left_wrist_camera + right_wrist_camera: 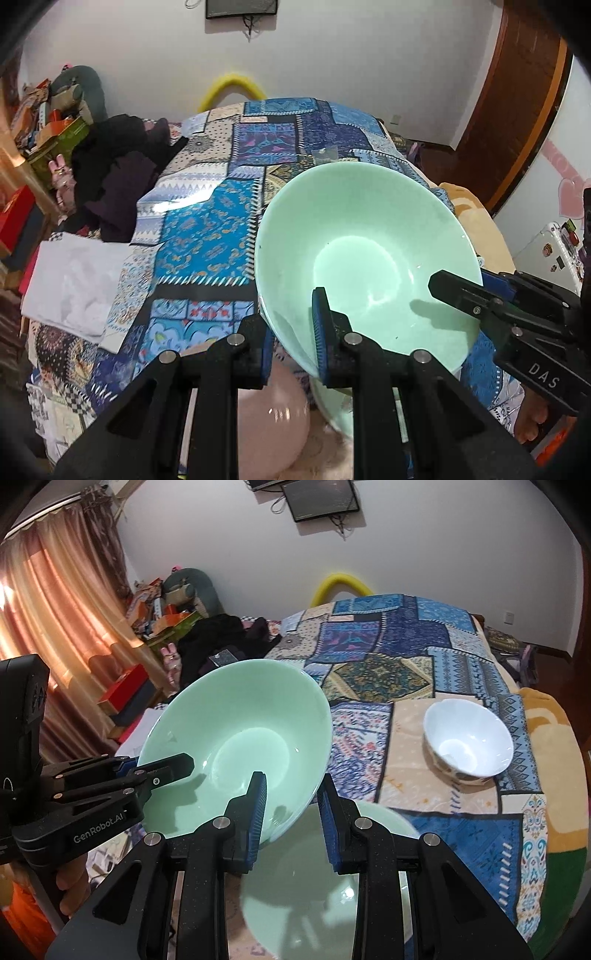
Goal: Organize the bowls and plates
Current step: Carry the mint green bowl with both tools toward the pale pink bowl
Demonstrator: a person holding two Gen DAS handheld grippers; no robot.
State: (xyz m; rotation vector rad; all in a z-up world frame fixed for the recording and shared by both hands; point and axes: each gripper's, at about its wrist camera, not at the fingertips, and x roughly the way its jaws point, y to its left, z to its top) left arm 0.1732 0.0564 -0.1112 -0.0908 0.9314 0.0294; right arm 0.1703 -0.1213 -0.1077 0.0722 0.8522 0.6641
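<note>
The bed w/ patchwork cover (424, 657) is filling most of both views, and the work is happening at its near edge. A big green bowl (369, 240) is hanging tilted in the air above that edge, its open side facing the cameras, w/ 2 grippers sharing it. Directly below it a 2nd green bowl (317, 867) is sitting upright, and a pink bowl (273, 413) is lying beside that 1, on its left in the left wrist view. A white bowl (467, 738) is resting well apart on the cover, to the right.

The left gripper (291, 336) is clenching the held bowl's near wall, 1 pad inside and 1 outside. The right gripper (291, 812) is doing the same on the opposite side of the rim; jaws are narrow, grasping the wall.

Key relation, as I'm judging it: the lower green bowl is lying straight under the held 1, so nesting is looking like the next move. The held bowl is tipping, so it'd need levelling 1st. Both hands are about equally near, 1 on each side.
</note>
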